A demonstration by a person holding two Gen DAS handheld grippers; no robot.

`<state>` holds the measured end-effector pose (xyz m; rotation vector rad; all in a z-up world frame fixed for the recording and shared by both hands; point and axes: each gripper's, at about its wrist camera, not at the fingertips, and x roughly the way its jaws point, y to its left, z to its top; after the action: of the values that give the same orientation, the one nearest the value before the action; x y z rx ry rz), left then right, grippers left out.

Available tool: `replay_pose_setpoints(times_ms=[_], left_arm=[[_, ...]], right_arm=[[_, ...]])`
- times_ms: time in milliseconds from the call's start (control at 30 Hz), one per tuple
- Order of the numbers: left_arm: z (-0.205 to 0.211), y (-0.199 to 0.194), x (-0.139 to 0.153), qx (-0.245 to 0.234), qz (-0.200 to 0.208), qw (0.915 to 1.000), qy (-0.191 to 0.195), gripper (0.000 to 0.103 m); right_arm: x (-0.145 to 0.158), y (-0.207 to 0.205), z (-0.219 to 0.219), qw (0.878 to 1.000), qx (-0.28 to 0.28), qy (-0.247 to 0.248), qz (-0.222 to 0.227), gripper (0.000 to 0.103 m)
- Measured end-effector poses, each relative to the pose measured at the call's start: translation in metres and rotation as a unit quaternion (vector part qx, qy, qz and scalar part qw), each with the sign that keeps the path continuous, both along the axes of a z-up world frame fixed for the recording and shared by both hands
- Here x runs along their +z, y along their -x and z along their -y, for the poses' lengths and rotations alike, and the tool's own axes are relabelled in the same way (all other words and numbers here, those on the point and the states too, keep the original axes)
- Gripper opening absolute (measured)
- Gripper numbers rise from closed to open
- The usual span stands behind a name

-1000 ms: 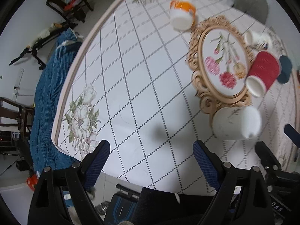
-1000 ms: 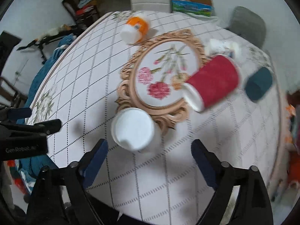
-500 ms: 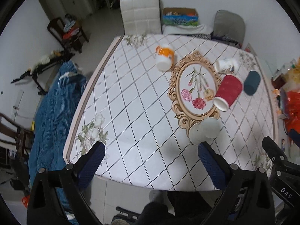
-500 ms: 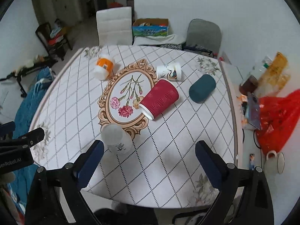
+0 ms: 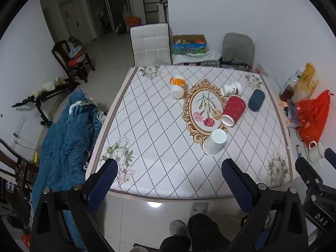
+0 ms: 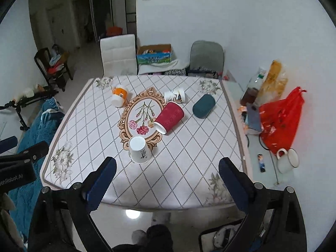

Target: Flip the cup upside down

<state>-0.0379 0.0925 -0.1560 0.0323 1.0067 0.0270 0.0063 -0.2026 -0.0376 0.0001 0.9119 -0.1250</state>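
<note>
Five cups on table: one inverted, four sideways; both tongs apart.

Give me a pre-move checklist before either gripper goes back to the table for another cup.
1. Left gripper open and empty: ok.
2. Right gripper open and empty: ok.
3. White cup standing upside down, base up, at the near edge of the floral medallion: ok.
4. Red cup flipped: not ok, it lies on its side with the mouth toward the medallion.
5. Orange cup, patterned cup and teal cup flipped: not ok, all lie on their sides.
6. Grippers near a cup: not ok, both are held back off the near table edge.
</note>
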Motion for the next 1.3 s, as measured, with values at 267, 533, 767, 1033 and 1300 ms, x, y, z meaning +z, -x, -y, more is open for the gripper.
replay_pose_setpoints(times_ms=[267,533,767,1033,1300], left_arm=[[0.002,0.049,0.044,-0.008,0.042,0.9991,0.002,0.101],[0.010,0.085,0.070,0.005,0.062,0.9980,0.006,0.101],[0.014,0.102,0.075,0.007,0.066,0.9978,0.007,0.101],[0.015,0.109,0.076,0.007,0.066,0.9978,0.005,0.101],[0.016,0.120,0.079,0.008,0.067,0.9977,0.002,0.101]], right_arm=[[0.060,0.072,-0.005,0.999,-0.002,-0.004,0.044,0.100],[0.096,0.105,0.006,0.998,0.011,-0.012,0.066,0.100],[0.099,0.112,0.017,0.998,0.015,-0.023,0.059,0.100],[0.100,0.117,0.022,0.998,0.015,-0.029,0.058,0.100],[0.099,0.115,0.023,0.998,0.020,-0.037,0.054,0.100]])
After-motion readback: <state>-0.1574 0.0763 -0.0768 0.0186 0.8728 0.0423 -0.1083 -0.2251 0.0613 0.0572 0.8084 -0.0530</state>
